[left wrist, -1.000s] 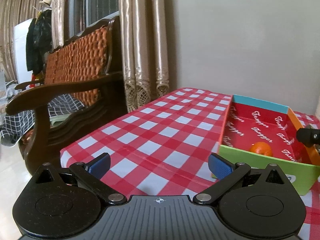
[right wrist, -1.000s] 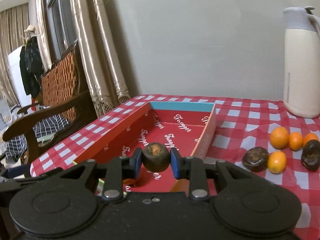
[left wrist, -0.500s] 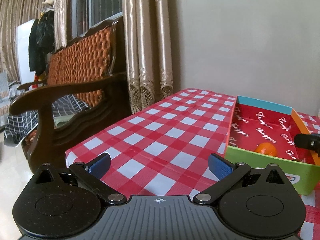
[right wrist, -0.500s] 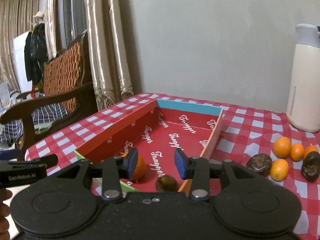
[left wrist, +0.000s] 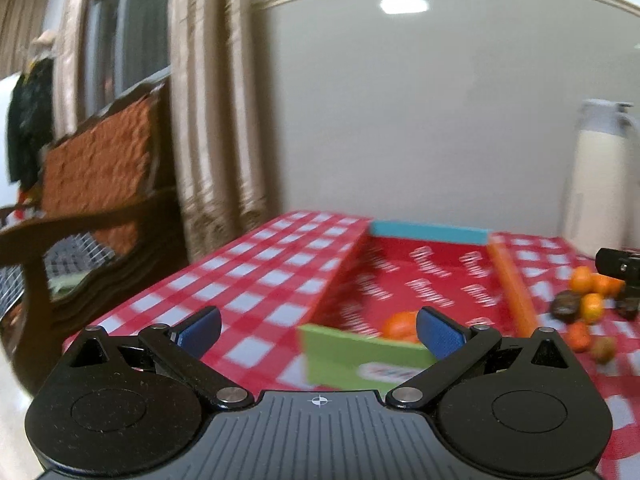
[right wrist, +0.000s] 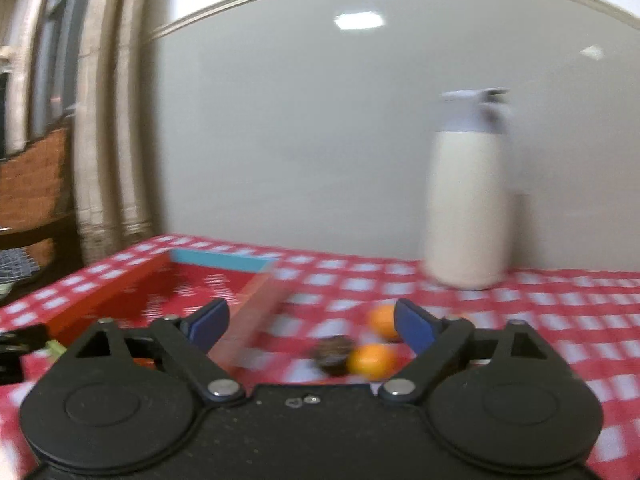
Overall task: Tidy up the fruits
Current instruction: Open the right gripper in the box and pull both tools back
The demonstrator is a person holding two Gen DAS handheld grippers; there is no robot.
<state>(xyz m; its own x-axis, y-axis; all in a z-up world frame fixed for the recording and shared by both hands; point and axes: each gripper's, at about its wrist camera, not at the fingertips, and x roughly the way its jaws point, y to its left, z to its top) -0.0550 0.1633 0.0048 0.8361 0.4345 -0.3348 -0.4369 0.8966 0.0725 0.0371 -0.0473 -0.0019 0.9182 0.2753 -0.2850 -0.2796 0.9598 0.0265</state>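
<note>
Care matters as the right gripper (right wrist: 310, 326), jaws opening and empty, should centre on the small orange fruit (right wrist: 372, 360) just ahead, clear of the dark wrinkled fruit (right wrist: 334, 354) touching it, while the left gripper (left wrist: 318, 330), spread and empty, faces the red cardboard box (left wrist: 508, 276).

Red-lined box (left wrist: 424, 276) open on the counter, one orange fruit (left wrist: 400, 325) near its green front wall. Right of box: loose cluster of small oranges (left wrist: 582, 280) and dark fruits (left wrist: 565, 303), blurred, count unclear.
</note>
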